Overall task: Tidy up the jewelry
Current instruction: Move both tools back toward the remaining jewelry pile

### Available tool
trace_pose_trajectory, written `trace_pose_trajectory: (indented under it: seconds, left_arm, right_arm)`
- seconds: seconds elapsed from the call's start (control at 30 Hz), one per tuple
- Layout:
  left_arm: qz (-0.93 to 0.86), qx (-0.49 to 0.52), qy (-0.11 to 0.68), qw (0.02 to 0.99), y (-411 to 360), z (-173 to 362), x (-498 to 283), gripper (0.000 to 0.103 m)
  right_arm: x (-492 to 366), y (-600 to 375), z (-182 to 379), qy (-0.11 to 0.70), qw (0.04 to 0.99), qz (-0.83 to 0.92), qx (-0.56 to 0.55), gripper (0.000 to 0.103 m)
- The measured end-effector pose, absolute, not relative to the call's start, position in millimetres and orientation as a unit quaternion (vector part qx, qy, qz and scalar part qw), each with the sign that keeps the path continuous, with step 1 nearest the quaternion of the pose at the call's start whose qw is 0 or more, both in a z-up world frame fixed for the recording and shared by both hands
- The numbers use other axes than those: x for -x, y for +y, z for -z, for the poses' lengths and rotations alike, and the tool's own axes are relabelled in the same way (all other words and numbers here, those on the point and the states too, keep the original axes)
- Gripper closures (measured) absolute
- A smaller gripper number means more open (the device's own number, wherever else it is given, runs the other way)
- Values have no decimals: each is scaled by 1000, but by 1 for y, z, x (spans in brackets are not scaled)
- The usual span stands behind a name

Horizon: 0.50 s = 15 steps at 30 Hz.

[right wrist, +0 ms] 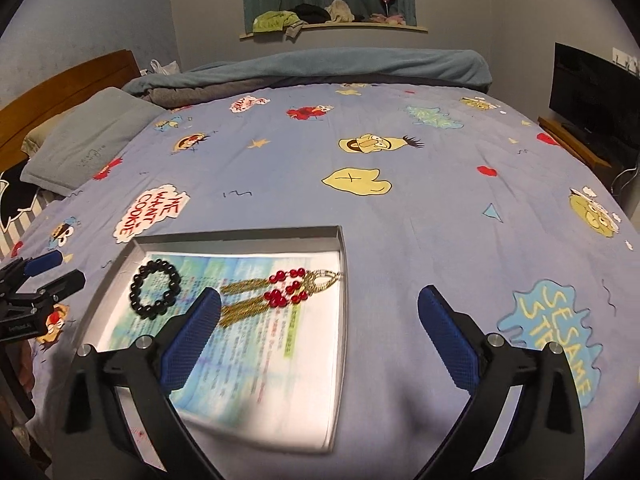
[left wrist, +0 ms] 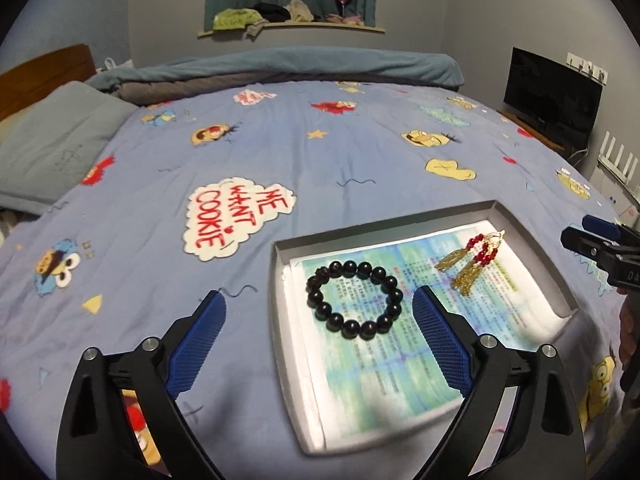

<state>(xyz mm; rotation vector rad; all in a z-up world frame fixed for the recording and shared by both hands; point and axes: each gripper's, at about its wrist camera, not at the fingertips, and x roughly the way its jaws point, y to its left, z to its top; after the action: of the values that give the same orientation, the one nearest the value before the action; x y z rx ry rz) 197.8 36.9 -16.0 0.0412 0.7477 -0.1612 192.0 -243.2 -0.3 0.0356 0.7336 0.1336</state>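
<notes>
A shallow white box (left wrist: 280, 312) (right wrist: 340, 320) lined with printed paper lies on the bed. In it lie a black bead bracelet (left wrist: 354, 300) (right wrist: 157, 290) and a pair of red-bead earrings with gold tassels (left wrist: 472, 262) (right wrist: 276, 294). My left gripper (left wrist: 320, 308) is open and empty, its fingers straddling the box's left part with the bracelet between them. My right gripper (right wrist: 320, 304) is open and empty, hovering over the box's right edge, its left fingertip (right wrist: 208, 304) beside the tassels. The right gripper also shows at the edge of the left wrist view (left wrist: 600, 244), the left gripper in the right wrist view (right wrist: 40, 280).
The bed has a blue cartoon-print cover (left wrist: 320, 152) (right wrist: 400, 220). A grey pillow (left wrist: 52, 148) and wooden headboard (right wrist: 60, 92) are at the left. A folded blue blanket (left wrist: 312, 68) lies at the far side. A dark screen (left wrist: 552, 96) stands at the right.
</notes>
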Motion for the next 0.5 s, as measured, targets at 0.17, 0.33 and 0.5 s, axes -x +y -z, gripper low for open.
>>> trace_pose_trajectory:
  seconds: [0.17, 0.33, 0.5]
  left_arm:
    - [83, -27, 351, 932, 37, -2, -164, 7]
    - [87, -36, 353, 931, 40, -5, -132, 7]
    - [94, -23, 363, 927, 53, 3, -99, 7]
  right_arm:
    - [-160, -245, -14, 350, 933, -76, -25, 6]
    - [-124, -248, -24, 339, 938, -75, -19, 6]
    - [-94, -249, -27, 329, 941, -83, -5, 6]
